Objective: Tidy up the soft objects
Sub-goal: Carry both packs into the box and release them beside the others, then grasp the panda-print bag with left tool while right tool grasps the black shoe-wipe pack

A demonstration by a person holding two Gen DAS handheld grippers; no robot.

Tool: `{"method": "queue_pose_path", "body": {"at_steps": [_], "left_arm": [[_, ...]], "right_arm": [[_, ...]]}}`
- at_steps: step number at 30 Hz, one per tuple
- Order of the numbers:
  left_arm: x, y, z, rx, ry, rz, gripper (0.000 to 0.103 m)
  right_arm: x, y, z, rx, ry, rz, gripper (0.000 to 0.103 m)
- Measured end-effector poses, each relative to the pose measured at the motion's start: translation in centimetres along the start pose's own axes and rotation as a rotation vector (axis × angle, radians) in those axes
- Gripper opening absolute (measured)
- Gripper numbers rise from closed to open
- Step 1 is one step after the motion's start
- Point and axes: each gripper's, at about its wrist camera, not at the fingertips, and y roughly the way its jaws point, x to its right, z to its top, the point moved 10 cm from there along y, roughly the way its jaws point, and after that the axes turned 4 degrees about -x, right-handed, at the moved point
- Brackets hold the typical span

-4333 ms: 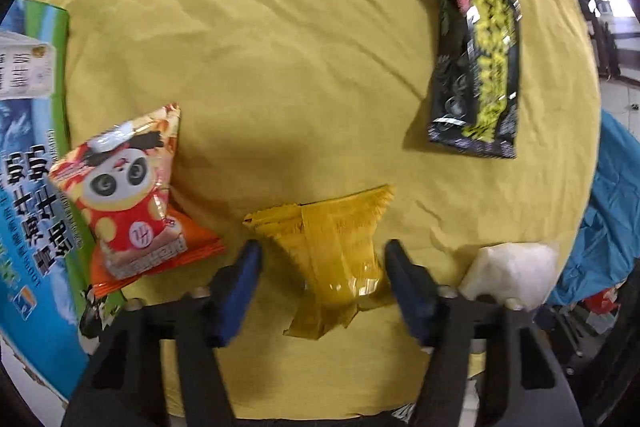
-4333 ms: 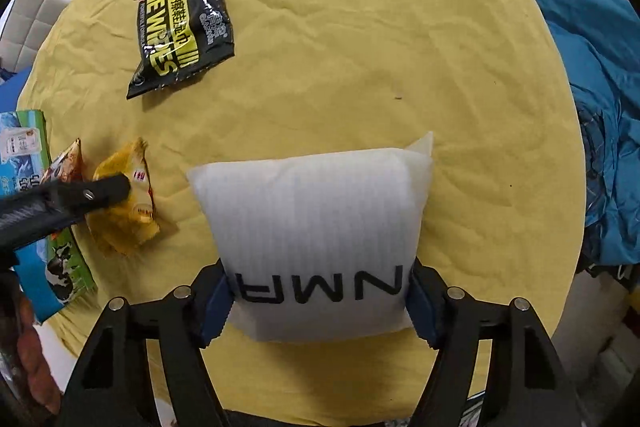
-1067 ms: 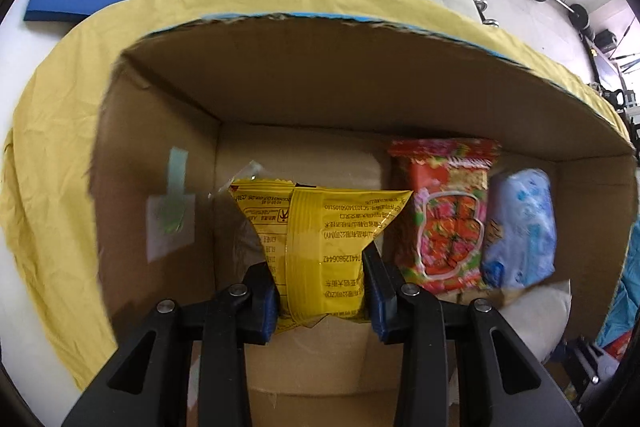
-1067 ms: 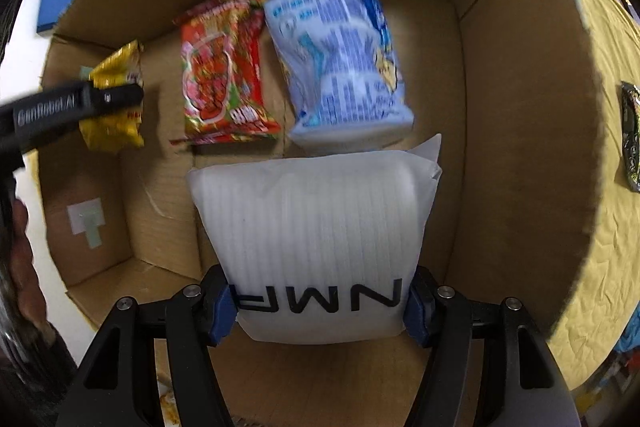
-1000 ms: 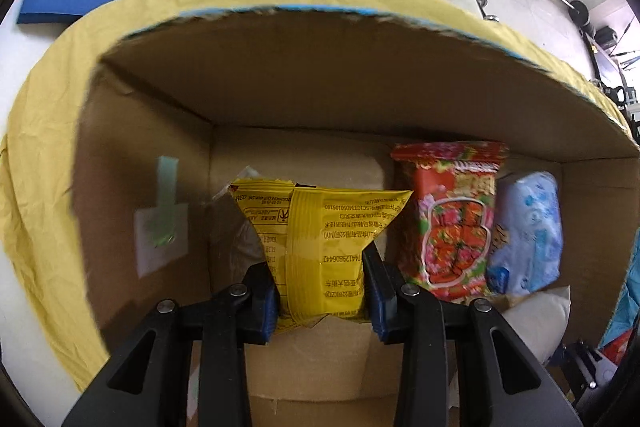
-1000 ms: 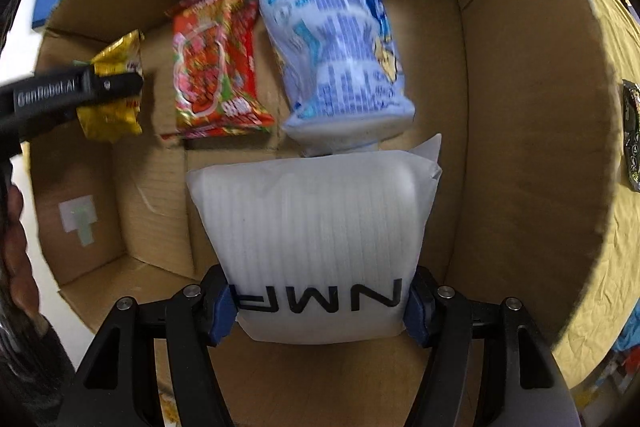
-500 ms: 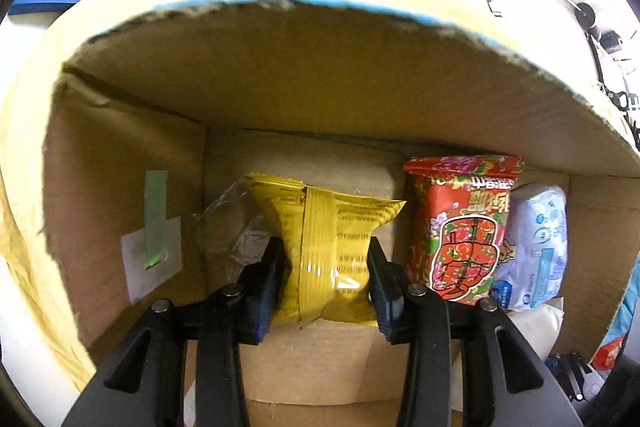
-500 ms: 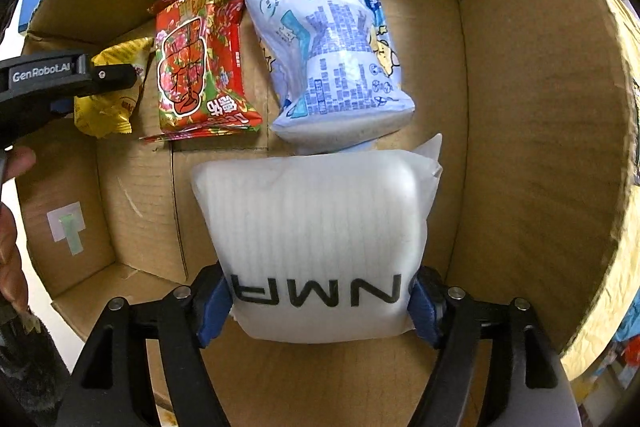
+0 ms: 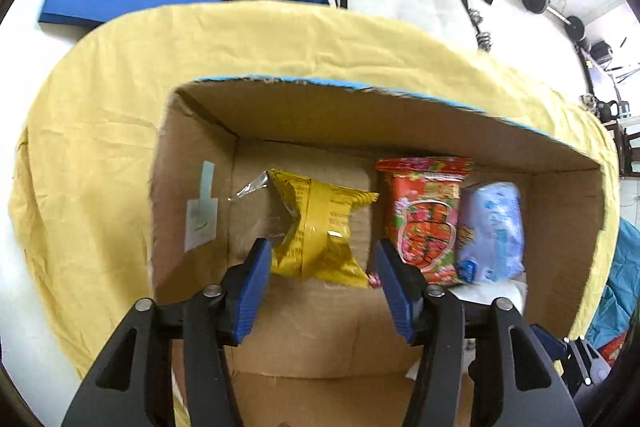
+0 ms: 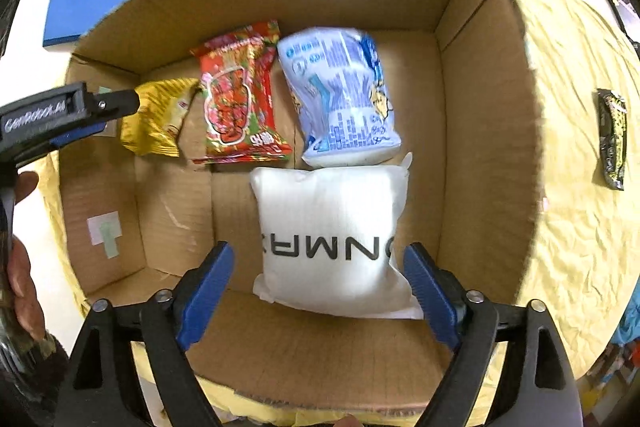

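- Soft packets lie together inside an open cardboard box (image 10: 484, 131) that fills most of the right wrist view and sits on a yellow cloth (image 10: 580, 227).
- White pillow pack (image 10: 332, 239) lies flat on the box floor at lower centre of the right wrist view, black letters on its face.
- Right gripper (image 10: 318, 277) has its blue pads spread wide on either side of the white pillow pack; whether the right pad touches it cannot be told.
- Pale blue packet (image 10: 340, 95) sits just above the pillow pack, touching its upper edge.
- Red snack packet (image 10: 240, 99) lies just left of the blue one.
- Yellow snack bag (image 9: 320, 231) rests on the box floor at centre of the left wrist view, left of the red packet.
- Left gripper (image 9: 324, 273) is parted, the bag's lower end between its pads, which do not pinch it.
- Black packet (image 10: 612, 139) lies on the cloth at the right edge, outside the box.
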Motion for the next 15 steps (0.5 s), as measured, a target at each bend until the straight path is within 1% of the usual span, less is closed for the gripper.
{"method": "queue_pose_path", "body": {"at_steps": [1,2,3,4,5,6,9,12,13,15], "left_arm": [[0.1,-0.8,-0.4,0.017,0.003,0.003,0.059],[0.3,-1.6,-0.8,0.035,0.008,0.002,0.066],[0.4,-2.2,-1.1,0.048,0.01,0.0,0.075],[0.6,-2.9,-1.7,0.068,0.01,0.002,0.079],[0.7,-3.6,-1.9,0.082,0.012,0.005,0.088],[0.8,-4.0,-2.2,0.095,0.016,0.01,0.092],[0.2,-5.9,-3.8,0.143,0.016,0.021,0.098],[0.3,-7.6,-4.9,0.18,0.011,0.012,0.099],[0.8,-7.8,-4.5,0.191,0.008,0.016,0.099],[0.8,-9.2,-5.6,0.226,0.01,0.036,0.099]], "right_arm": [[0.0,-0.5,-0.2,0.01,-0.001,-0.001,0.096],[0.2,-1.0,-0.4,0.022,-0.003,-0.004,0.097],[0.2,-1.6,-0.4,0.034,-0.007,-0.008,0.099],[0.2,-2.3,-0.6,0.049,-0.01,-0.014,0.1],[0.3,-2.7,-0.8,0.06,-0.013,-0.017,0.101],[0.4,-3.2,-1.0,0.069,-0.016,-0.021,0.102],[0.7,-4.8,-1.9,0.101,-0.019,-0.028,0.103],[0.9,-6.6,-2.8,0.143,-0.027,-0.042,0.103],[1.0,-7.5,-3.2,0.163,-0.031,-0.046,0.103],[1.1,-8.8,-3.8,0.187,-0.038,-0.045,0.103]]}}
